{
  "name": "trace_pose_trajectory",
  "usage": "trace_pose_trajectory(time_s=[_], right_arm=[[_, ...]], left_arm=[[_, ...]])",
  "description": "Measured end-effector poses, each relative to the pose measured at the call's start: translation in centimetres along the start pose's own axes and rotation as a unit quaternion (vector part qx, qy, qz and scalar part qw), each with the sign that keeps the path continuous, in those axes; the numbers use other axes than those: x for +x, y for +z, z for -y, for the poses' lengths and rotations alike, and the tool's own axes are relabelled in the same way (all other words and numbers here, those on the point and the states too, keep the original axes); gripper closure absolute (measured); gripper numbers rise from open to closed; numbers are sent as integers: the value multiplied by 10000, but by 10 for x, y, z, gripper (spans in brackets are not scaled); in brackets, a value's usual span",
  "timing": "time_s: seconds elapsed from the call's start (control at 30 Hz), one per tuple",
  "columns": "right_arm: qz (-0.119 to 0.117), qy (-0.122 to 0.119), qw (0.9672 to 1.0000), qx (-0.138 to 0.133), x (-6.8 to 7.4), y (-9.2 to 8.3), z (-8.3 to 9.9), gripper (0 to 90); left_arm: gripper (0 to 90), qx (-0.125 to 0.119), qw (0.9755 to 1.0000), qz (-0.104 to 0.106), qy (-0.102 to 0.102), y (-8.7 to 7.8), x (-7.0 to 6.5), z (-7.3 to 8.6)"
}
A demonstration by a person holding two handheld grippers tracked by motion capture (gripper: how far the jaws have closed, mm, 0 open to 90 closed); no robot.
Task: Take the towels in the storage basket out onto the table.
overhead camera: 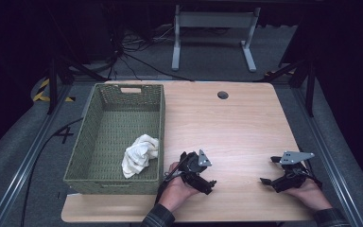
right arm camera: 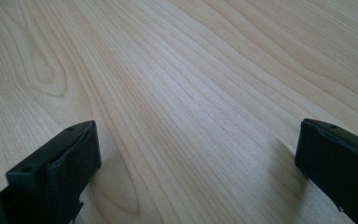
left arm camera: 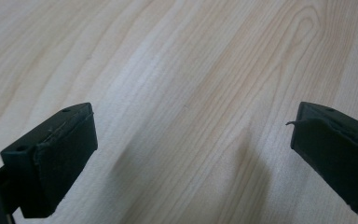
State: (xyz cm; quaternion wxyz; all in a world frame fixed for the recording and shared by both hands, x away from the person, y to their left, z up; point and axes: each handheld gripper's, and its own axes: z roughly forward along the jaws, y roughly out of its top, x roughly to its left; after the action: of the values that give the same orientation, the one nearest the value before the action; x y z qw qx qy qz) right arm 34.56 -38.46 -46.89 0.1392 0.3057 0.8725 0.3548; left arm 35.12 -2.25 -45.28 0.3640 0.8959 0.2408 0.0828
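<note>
A green woven basket (overhead camera: 162, 124) stands on the left part of the wooden table (overhead camera: 236, 123). A crumpled white cloth (overhead camera: 140, 155) lies inside it, against its near right wall. My left gripper (overhead camera: 204, 178) rests low over the table just right of the basket's near corner, held by a hand. It is open, and in the left gripper view (left arm camera: 193, 135) there is bare wood between its jaws. My right gripper (overhead camera: 270, 170) sits near the table's front right. It is also open (right arm camera: 198, 144) over bare wood, holding nothing.
A round cable hole (overhead camera: 222, 95) marks the table's far edge. The basket's handle cut-out (overhead camera: 130, 90) faces away from me. Beyond the table stand a white desk frame (overhead camera: 212, 33) and loose cables (overhead camera: 137, 61) on the floor.
</note>
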Motion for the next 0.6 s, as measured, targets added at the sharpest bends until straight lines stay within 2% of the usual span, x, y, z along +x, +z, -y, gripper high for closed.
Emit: trace_pose_trajectory(time_s=[0.13, 0.37, 0.57, 0.6], right_arm=[[-4, 5, 10000, 1, 0, 0, 0, 3], [-1, 9, 10000, -3, 0, 0, 0, 3], [12, 21, 10000, 4, 0, 0, 0, 3], [12, 20, 10000, 6, 0, 0, 0, 3]], left_arm=[[10, -110, 9999, 26, -125, -6, 2, -1], [11, -44, 10000, -43, -55, -11, 1, -5], [12, -43, 9998, -98, -145, -13, 3, -10], [13, -7, 9999, -131, -99, -14, 3, -12]])
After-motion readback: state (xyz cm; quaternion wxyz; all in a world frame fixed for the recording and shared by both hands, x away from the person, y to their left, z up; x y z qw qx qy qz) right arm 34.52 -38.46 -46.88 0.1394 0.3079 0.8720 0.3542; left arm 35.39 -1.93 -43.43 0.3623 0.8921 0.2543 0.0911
